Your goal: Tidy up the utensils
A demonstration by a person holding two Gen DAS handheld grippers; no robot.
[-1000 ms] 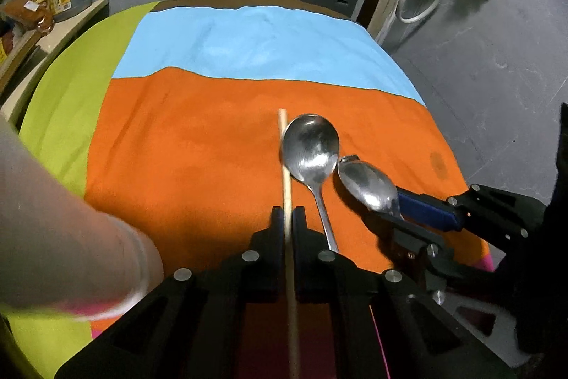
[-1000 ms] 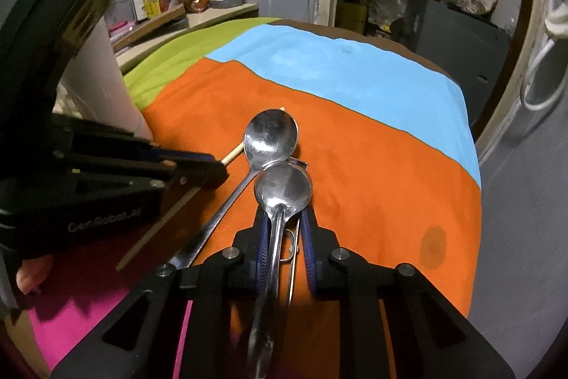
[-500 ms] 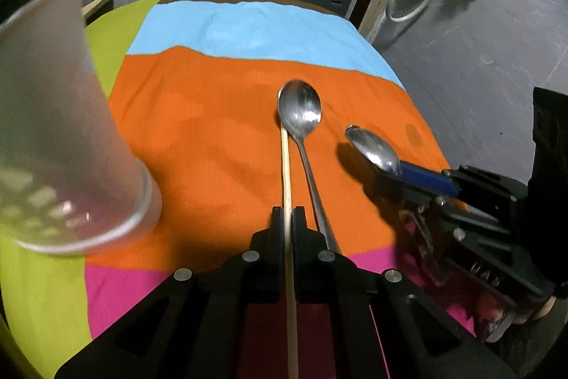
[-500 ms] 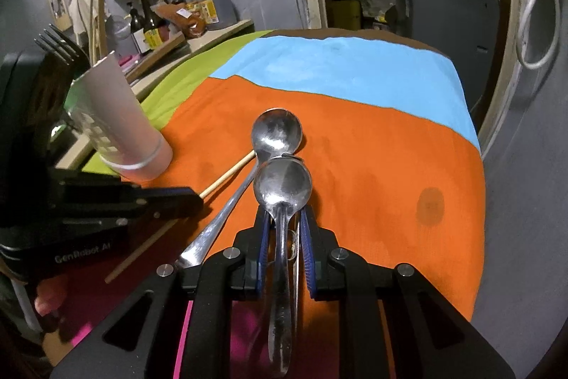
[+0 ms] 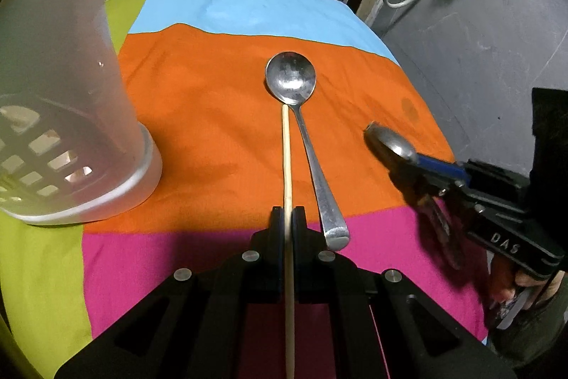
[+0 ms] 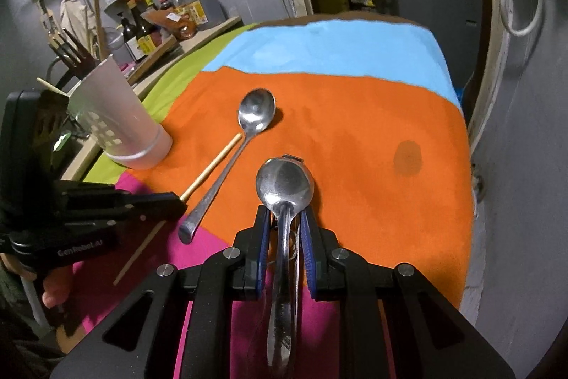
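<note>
My left gripper [image 5: 288, 219] is shut on a wooden chopstick [image 5: 286, 151] that points forward above the cloth. My right gripper [image 6: 284, 219] is shut on a metal spoon [image 6: 284, 185], with a second thin metal piece pinched beside its handle. It shows at the right in the left wrist view [image 5: 392, 144]. A larger metal spoon [image 5: 301, 116] lies on the orange band, also seen in the right wrist view [image 6: 245, 137]. A white perforated utensil holder [image 5: 64, 116] stands at the left, with forks and chopsticks in it in the right wrist view [image 6: 113, 119].
A striped cloth [image 5: 220, 87] in blue, orange, pink and green covers the table. A shelf with bottles [image 6: 152, 20] runs along the far left wall. The table's right edge [image 6: 468, 166] drops to a grey floor.
Both grippers have pulled back toward the near edge and lifted with their utensils. The large spoon stays on the cloth. The holder now stands clear at the left.
</note>
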